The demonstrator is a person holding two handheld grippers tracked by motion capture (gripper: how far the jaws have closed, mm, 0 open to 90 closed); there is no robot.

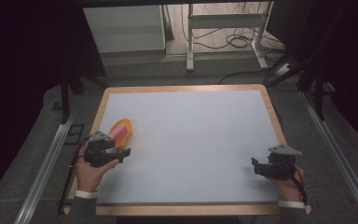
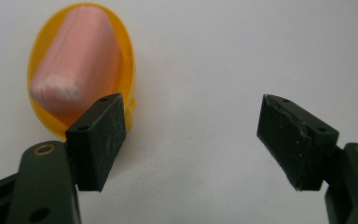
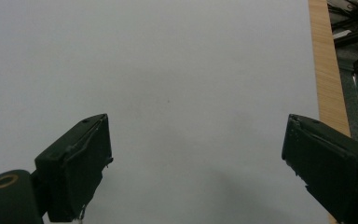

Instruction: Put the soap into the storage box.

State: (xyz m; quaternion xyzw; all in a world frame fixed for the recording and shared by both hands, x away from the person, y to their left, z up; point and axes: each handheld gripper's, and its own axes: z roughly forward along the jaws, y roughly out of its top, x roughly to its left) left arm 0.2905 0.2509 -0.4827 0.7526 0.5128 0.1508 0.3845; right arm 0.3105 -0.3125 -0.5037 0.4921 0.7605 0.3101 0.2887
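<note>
Left gripper view shows the orange bowl (image 2: 128, 60) lying tipped on its side on the white desk (image 2: 242, 56), with a pink foam-like block (image 2: 77, 60) sitting inside it, its pale end toward the camera. The bowl looks like thin smooth plastic, so I judge it light, stiff and a little slippery, and it may roll or slide if it is pushed from one side. The pink block looks soft and very light; it would probably squeeze under the pads and could slip out of the bowl when the bowl is lifted. The best place to take hold seems to be the rim of the bowl, one pad inside and one outside, or the block itself across its narrow sides. In the high view the bowl (image 1: 121, 130) rests near the left edge of the desk, just beyond the left hand-held gripper (image 1: 121, 153), whose jaws stand wide apart with nothing between them. The right hand-held gripper (image 1: 257, 165) is well apart, near the right edge, also wide and empty.
</note>
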